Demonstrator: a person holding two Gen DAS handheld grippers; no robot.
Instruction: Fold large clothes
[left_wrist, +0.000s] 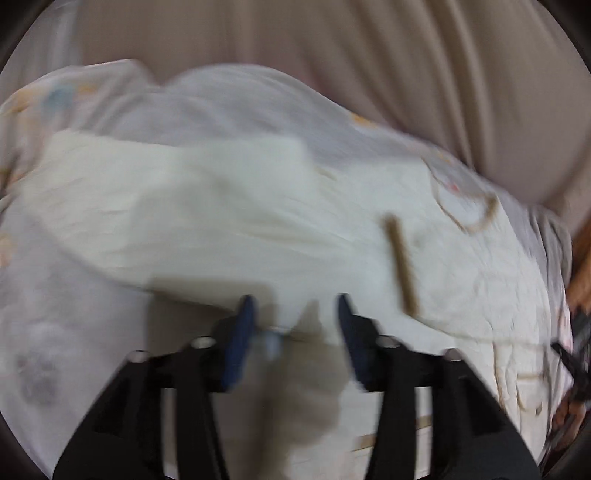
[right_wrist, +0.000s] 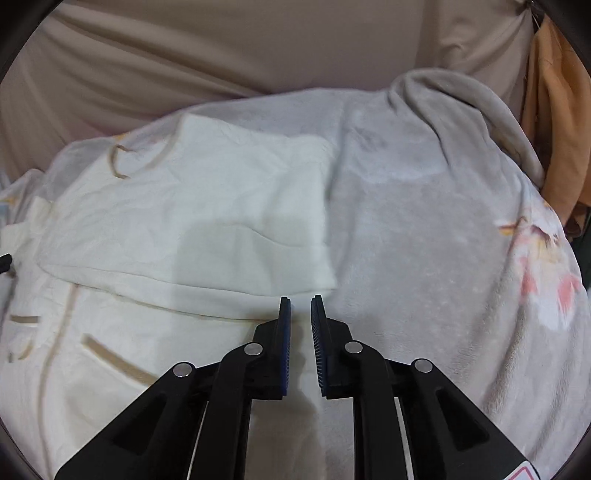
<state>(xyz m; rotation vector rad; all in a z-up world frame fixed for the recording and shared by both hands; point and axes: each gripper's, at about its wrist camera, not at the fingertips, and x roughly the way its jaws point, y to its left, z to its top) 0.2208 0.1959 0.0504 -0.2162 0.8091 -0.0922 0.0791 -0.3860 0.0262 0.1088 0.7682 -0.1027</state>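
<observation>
Looking through the left wrist camera, the picture is heavily blurred. The left gripper (left_wrist: 295, 306) hangs over a cream garment (left_wrist: 229, 206) with tan trim (left_wrist: 402, 264), which lies spread on a pale grey blanket (left_wrist: 221, 99). Its blue-padded jaws stand well apart with nothing between them; only cloth shows below the gap. A folded panel of the garment lies across the upper left of the cloth. Beige draped fabric (left_wrist: 332, 44) fills the background.

The right wrist camera gives a sharp picture. The right gripper (right_wrist: 301, 301) is poised at the near right edge of the same cream garment (right_wrist: 166, 221), where a folded-over panel ends against the grey blanket (right_wrist: 424, 221). Its jaws are nearly closed, a narrow gap remaining, and nothing is pinched between the pads (the cloth lies beneath them, not in them). Tan trim lines (right_wrist: 114, 360) run across the lower left of the garment. The blanket carries a pink and orange print (right_wrist: 543, 266) at the right. An orange cloth (right_wrist: 557, 122) hangs at the far right, beside the beige draped fabric (right_wrist: 221, 48).
</observation>
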